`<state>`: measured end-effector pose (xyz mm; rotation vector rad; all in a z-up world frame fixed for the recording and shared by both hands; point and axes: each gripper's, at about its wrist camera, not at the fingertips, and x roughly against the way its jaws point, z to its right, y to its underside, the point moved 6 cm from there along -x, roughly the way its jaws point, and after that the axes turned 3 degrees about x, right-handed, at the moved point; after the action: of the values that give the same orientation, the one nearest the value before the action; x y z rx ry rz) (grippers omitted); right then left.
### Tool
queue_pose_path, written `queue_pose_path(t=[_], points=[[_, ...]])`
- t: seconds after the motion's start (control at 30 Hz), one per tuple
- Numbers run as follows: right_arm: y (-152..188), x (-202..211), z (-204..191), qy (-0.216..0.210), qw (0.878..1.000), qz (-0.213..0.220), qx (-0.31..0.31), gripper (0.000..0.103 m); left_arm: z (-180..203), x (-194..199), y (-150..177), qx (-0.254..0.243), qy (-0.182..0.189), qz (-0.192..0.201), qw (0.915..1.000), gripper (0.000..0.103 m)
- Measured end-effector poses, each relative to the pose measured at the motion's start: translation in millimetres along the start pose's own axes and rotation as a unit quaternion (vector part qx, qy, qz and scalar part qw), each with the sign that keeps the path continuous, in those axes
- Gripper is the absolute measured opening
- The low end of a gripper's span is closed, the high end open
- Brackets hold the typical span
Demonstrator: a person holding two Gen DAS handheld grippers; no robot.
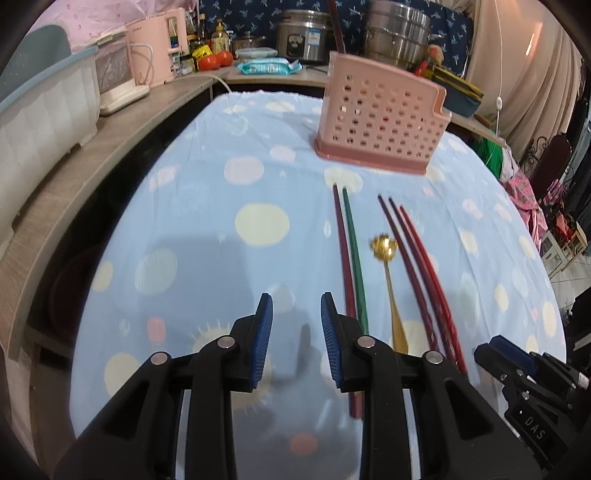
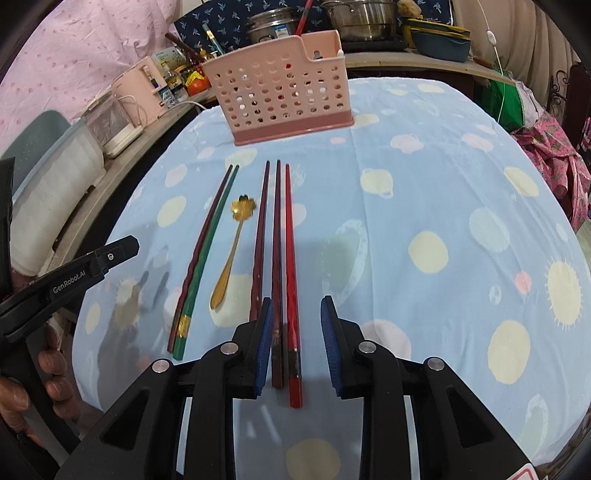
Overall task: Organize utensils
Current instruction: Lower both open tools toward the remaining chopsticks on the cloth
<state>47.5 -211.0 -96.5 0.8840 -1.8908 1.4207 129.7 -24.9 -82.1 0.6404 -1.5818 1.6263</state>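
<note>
A pink perforated utensil holder (image 1: 380, 114) (image 2: 280, 98) stands at the far side of the table. In front of it lie a maroon and a green chopstick (image 1: 351, 258) (image 2: 207, 251), a gold flower-shaped spoon (image 1: 388, 280) (image 2: 232, 247), and three dark red and red chopsticks (image 1: 424, 280) (image 2: 280, 251). My left gripper (image 1: 296, 306) is open and empty above the cloth, just left of the maroon and green pair. My right gripper (image 2: 297, 310) is open, hovering over the near ends of the red chopsticks, which lie between its fingers.
The table has a light blue dotted cloth (image 2: 443, 206). A wooden shelf (image 1: 74, 177) on the left holds a dish rack, pink appliances and bottles. Pots (image 1: 399, 33) stand behind the holder. Clothes (image 2: 554, 151) hang at the right edge.
</note>
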Motion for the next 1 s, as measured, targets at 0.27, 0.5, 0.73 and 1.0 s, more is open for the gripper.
queue_pose_path(t=[0.27, 0.5, 0.73, 1.0], points=[[14, -7, 0, 0.001, 1.0, -0.018, 0.005, 0.021, 0, -5, 21, -0.003, 0.002, -0.022, 0.9998, 0.026], [19, -13, -4, -0.001, 1.0, -0.029, 0.011, 0.015, 5, -6, 29, -0.011, 0.006, -0.03, 0.9995, 0.026], [20, -14, -3, 0.0, 0.999, -0.029, 0.014, 0.014, 12, -8, 34, -0.021, 0.011, -0.036, 0.9991, 0.026], [22, -16, 1, 0.007, 0.999, -0.032, 0.011, 0.01, 19, -11, 42, -0.031, 0.015, -0.044, 0.9984, 0.026]])
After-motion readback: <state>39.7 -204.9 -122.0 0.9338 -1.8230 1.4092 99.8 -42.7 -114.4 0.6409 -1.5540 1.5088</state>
